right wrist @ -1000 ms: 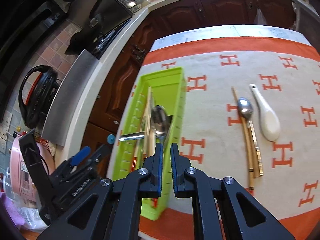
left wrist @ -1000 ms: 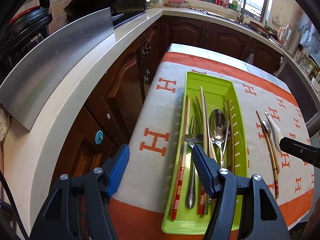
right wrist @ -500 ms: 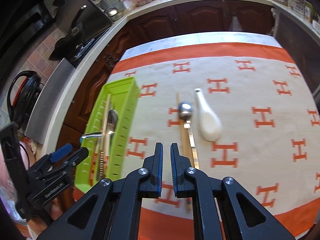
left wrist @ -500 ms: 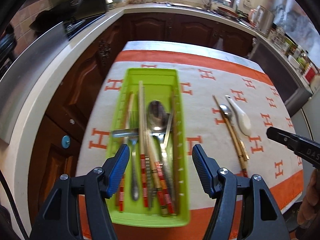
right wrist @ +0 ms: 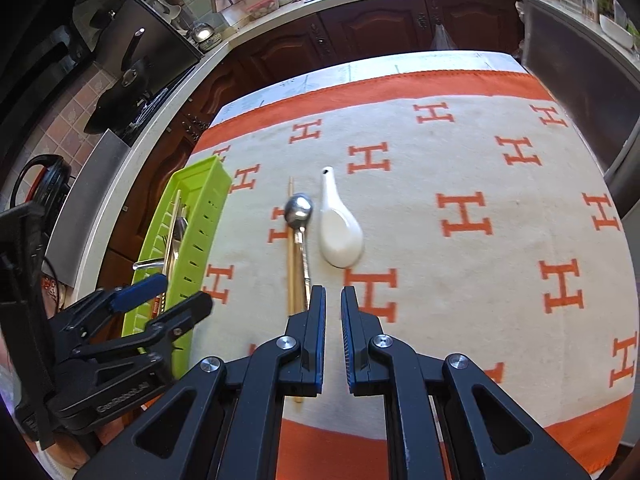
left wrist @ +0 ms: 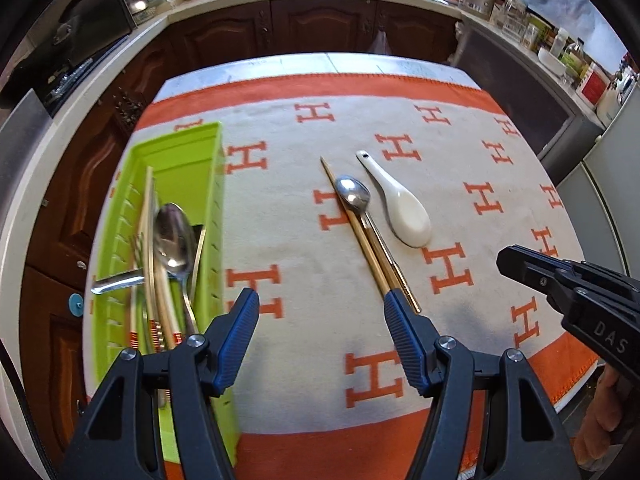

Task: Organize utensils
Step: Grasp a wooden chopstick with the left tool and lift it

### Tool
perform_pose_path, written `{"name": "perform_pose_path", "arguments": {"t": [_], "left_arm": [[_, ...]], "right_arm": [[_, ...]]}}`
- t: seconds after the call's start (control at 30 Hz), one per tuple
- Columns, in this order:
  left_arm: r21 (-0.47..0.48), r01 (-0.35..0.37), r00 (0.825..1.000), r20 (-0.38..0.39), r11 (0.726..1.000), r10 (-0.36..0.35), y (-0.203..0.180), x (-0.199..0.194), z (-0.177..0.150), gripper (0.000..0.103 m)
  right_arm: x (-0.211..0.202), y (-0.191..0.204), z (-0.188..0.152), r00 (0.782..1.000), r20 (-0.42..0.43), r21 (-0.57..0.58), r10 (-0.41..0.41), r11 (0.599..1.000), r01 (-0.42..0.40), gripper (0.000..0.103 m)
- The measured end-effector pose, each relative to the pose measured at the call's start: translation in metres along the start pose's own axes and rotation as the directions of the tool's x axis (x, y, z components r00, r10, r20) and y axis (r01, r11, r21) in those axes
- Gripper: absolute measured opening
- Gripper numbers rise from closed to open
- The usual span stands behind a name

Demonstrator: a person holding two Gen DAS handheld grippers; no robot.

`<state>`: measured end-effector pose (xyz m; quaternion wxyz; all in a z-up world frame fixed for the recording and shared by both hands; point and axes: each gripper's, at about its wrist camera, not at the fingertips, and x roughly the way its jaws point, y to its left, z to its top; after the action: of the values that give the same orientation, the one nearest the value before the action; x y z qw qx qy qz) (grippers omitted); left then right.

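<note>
Fingers of the left gripper (left wrist: 318,308) stand apart and empty, those of the right gripper (right wrist: 333,300) nearly closed on nothing. Both have swung away from the green tray (left wrist: 182,152) to hover over the chopsticks (left wrist: 362,236), metal spoon (left wrist: 353,194) and ceramic spoon (left wrist: 404,210) left on the tabletop; these presumably go in next.

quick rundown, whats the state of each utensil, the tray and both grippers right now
green tray: partly filled with cutlery
metal spoon: loose on cloth, beside chopstick
chopstick: flat on cloth
white ceramic spoon: on cloth, bowl up
left gripper: open, empty
right gripper: nearly shut, empty
</note>
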<state>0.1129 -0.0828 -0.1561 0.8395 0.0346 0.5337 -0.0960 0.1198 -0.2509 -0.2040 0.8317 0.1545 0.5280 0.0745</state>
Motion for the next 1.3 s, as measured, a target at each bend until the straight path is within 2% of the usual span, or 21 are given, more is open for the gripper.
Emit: {"name": "perform_pose_path", "arguments": {"t": [0.2,0.43,1.13,1.3], "left_arm": [[-0.042,0.022,0.996,-0.089,0.999,-0.026,-0.005,0.031,0.001,0.063],[-0.072,0.022,0.989,-0.146,0.997,-0.032,-0.009,0.054,0.001,0.063],[-0.07,-0.013,0.983,-0.185,0.997,0.0,-0.023,0.081,0.012,0.063],[-0.039,-0.051,0.984,-0.173,0.998,0.043,-0.033,0.09,0.021,0.063]], "right_arm": [[0.005,-0.021,-0.004,1.0,-0.005,0.031,0.019,0.999,-0.019,0.008],[0.017,-0.038,-0.008,0.999,-0.026,0.043,0.035,0.998,-0.034,0.008],[0.032,-0.058,-0.011,0.997,-0.041,0.072,0.067,0.995,-0.064,0.008],[0.033,-0.058,-0.012,0.997,-0.042,0.072,0.067,0.995,-0.064,0.009]]}}
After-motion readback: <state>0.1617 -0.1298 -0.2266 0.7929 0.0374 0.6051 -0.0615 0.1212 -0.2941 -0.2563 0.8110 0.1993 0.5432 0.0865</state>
